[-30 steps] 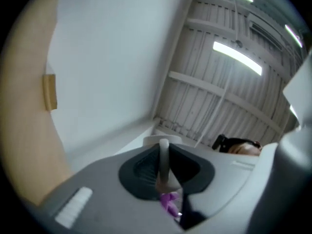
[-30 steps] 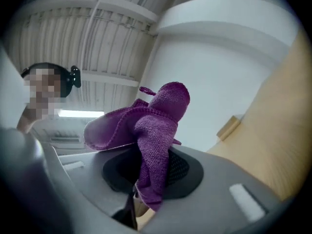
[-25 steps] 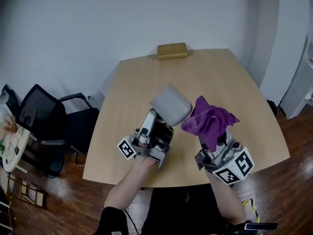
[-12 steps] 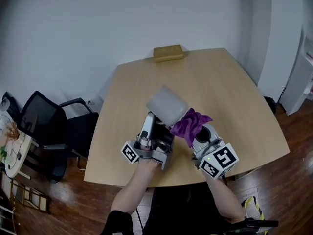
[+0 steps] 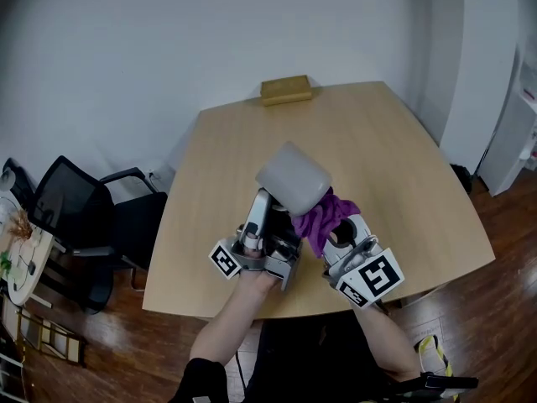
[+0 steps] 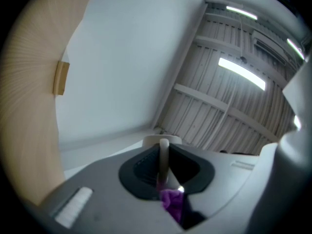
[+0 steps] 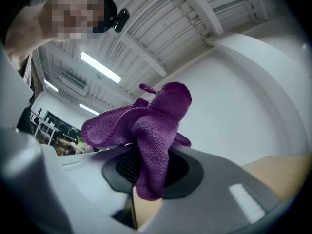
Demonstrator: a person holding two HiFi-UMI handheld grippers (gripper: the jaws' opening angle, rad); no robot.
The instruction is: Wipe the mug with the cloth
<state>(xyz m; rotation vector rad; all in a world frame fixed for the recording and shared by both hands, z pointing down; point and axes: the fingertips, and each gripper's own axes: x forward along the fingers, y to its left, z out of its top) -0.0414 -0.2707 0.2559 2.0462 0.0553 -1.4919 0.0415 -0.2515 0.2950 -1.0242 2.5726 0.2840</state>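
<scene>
Left hand-held gripper tight on mug; right hand-held gripper tight on purple cloth.

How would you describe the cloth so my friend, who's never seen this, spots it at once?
Find the wooden table; above its near edge two grippers are raised. The cloth is bunched in the right gripper, beside the pale mug that the left gripper holds. It is the only purple thing there.

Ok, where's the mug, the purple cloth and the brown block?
mug (image 5: 292, 177): head view, on its grey body.
cloth (image 7: 152, 128): right gripper view, on the bunched middle fold.
block (image 5: 285, 89): head view, on its top face, at the table's far edge.
</scene>
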